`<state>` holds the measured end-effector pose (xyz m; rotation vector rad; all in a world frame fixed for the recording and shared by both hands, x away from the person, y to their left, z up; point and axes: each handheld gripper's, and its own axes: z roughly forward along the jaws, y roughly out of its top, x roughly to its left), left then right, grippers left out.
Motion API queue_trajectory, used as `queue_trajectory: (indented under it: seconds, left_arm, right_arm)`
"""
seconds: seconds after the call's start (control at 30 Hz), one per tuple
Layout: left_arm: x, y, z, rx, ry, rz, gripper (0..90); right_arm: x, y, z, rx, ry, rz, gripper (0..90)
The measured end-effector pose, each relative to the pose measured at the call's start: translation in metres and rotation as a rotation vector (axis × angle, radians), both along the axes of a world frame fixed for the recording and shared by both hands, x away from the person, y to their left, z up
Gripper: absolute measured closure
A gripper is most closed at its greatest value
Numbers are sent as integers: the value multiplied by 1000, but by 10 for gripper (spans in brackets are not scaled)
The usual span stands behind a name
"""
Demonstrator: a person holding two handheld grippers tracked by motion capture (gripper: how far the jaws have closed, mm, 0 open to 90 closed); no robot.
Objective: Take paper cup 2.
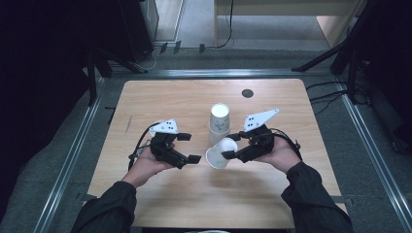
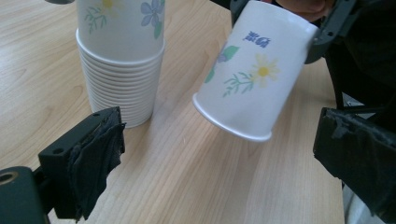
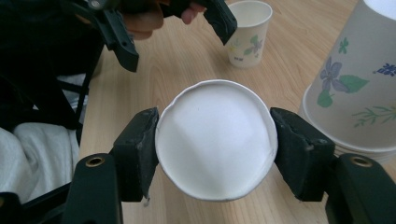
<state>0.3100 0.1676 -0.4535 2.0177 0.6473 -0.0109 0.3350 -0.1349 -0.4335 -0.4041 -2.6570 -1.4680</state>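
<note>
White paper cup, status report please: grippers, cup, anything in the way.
Right gripper shut on white flowered paper cup, tilted, off the table. Left gripper open, empty. Tall cup stack close behind; single cup beyond.

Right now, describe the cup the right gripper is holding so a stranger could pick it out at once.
Find the wooden table, then the tall stack of paper cups near its middle. Just in front of it, the right gripper clamps a single flowered cup by its sides. Unlike the upright stack, it is tipped on its side in the air.
</note>
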Motion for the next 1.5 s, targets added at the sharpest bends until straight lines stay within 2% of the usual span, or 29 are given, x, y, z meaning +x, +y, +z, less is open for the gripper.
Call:
queue_trajectory:
  seconds: [0.23,0.33,0.53,0.9,1.5]
  left_arm:
    - [4,-3,-4,-5,7,-41,21]
    - [4,-6,-6,17,-7,-57,21]
    - [6,-10,-10,21,-6,-77,21]
    - [9,-15,-11,-19,-17,-96,22]
    - [9,-31,-18,-34,-34,-141,22]
  right_arm:
    - [-1,-1,-5,32,-4,-7,366]
    - [0,0,-5,35,0,-7,367]
    - [4,0,-5,60,9,-10,368]
    - [8,7,-1,89,18,2,370]
    - [7,13,1,126,21,19,370]
